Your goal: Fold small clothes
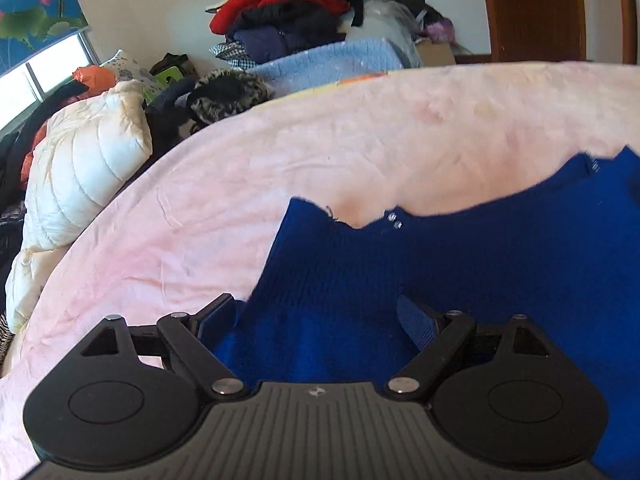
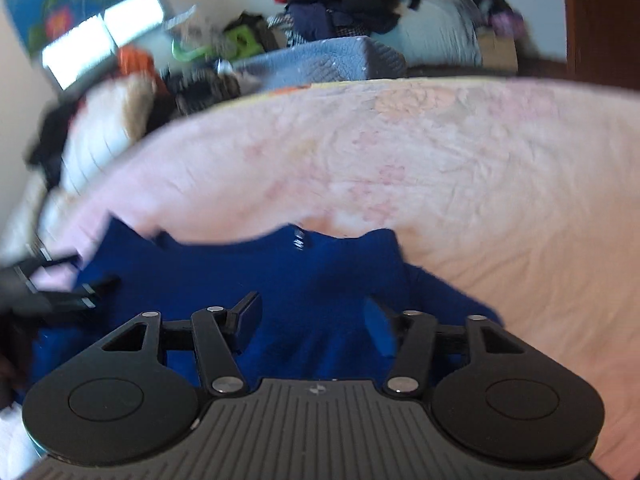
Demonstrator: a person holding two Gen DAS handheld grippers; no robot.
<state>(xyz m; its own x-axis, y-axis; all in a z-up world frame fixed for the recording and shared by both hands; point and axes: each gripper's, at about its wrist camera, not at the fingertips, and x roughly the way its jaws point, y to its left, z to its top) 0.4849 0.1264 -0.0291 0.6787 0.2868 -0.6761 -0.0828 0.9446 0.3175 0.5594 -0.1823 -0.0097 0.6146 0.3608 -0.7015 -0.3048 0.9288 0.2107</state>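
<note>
A small blue knit garment point(image 1: 480, 280) lies flat on a pink blanket point(image 1: 360, 140), with two small snaps near its far edge. My left gripper point(image 1: 316, 320) hovers over the garment's left part, jaws wide open, with cloth below them but not pinched. In the blurred right wrist view the same blue garment point(image 2: 240, 272) is spread on the pink blanket point(image 2: 460, 160). My right gripper point(image 2: 314, 320) stands open above its right half, pads apart and nothing clamped. The left gripper point(image 2: 60, 284) shows at the far left of that view, at the garment's left edge.
A white puffy jacket point(image 1: 80, 184) lies off the blanket's left edge. Behind it are a light blue folded blanket point(image 1: 332, 56) and a tall heap of clothes point(image 1: 288, 12). A wooden door point(image 1: 536, 8) stands at the back right, a window point(image 1: 40, 76) at the left.
</note>
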